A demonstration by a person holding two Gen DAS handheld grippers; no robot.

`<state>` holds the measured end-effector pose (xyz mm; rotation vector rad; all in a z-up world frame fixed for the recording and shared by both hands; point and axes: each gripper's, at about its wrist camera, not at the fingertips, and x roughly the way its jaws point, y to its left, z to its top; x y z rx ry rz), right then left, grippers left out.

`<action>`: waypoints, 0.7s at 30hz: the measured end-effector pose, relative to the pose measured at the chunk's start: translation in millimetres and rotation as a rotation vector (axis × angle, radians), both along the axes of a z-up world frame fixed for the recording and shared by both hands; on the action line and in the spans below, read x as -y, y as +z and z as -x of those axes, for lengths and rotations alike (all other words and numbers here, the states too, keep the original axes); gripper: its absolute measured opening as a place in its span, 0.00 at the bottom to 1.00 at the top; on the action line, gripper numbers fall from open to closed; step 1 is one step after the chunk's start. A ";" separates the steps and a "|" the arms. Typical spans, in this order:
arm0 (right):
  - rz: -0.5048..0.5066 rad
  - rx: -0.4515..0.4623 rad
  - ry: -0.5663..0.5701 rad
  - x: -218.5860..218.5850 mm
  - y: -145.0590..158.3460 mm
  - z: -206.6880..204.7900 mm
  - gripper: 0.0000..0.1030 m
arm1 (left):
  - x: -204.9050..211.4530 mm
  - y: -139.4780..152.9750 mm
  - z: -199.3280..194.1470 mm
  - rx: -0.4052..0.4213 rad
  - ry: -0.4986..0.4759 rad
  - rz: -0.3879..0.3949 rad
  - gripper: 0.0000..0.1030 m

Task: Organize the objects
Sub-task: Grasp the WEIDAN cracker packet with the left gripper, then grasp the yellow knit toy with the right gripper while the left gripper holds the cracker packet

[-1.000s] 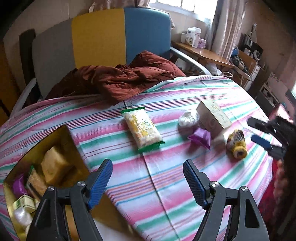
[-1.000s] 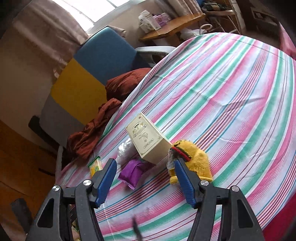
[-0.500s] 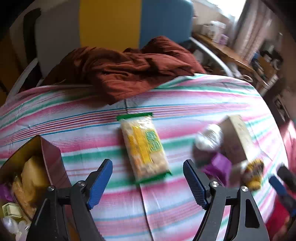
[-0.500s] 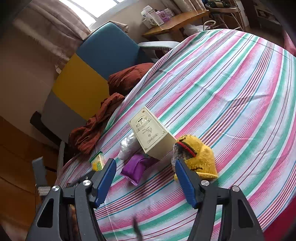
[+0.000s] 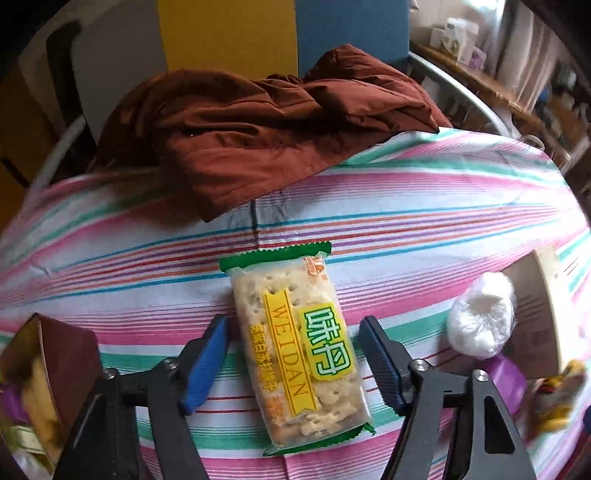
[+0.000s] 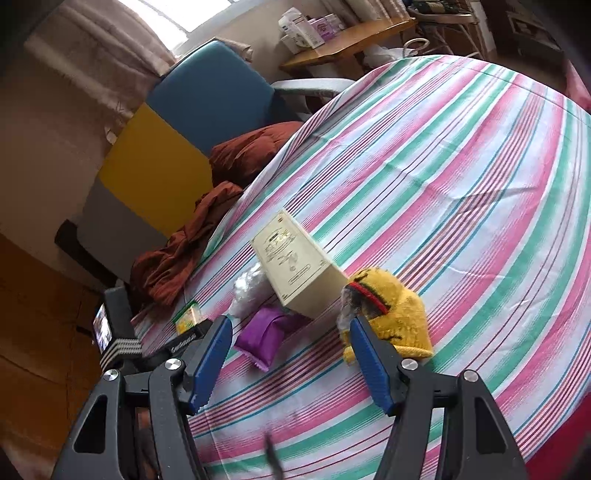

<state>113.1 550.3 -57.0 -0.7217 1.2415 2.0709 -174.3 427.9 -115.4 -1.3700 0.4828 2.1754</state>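
Observation:
A clear cracker packet with green ends and a yellow label lies on the striped tablecloth. My left gripper straddles it from above. Its jaws are closing, with a small gap still showing on each side of the packet. My right gripper hangs open over the cloth with nothing between its fingers. Just beyond it lie a purple pouch, a cream carton, a white wrapped ball and a yellow knitted toy. The packet shows small at the far left of the right wrist view.
A gold box holding several items stands at the left edge. A rust-brown jacket spills from a grey, yellow and blue chair onto the table's far side. A wooden shelf with cartons stands behind.
My left gripper has come forward and down over the cracker packet, and its jaws have narrowed around it. The right gripper has stayed where it was.

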 end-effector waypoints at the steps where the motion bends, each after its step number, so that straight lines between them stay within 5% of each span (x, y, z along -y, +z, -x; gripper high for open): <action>1: 0.001 -0.003 -0.014 -1.1 0.0 -1.9 0.65 | 0.8 1.1 -1.7 0.000 -0.003 -0.009 0.57; 3: 0.009 -0.012 -0.057 -5.4 -1.0 -9.4 0.65 | 1.2 4.4 -7.4 -0.014 -0.023 -0.004 0.50; 21: 0.135 0.129 -0.218 -31.0 -32.4 -25.7 0.65 | 55.9 7.3 -141.2 -0.030 -0.139 -0.075 0.50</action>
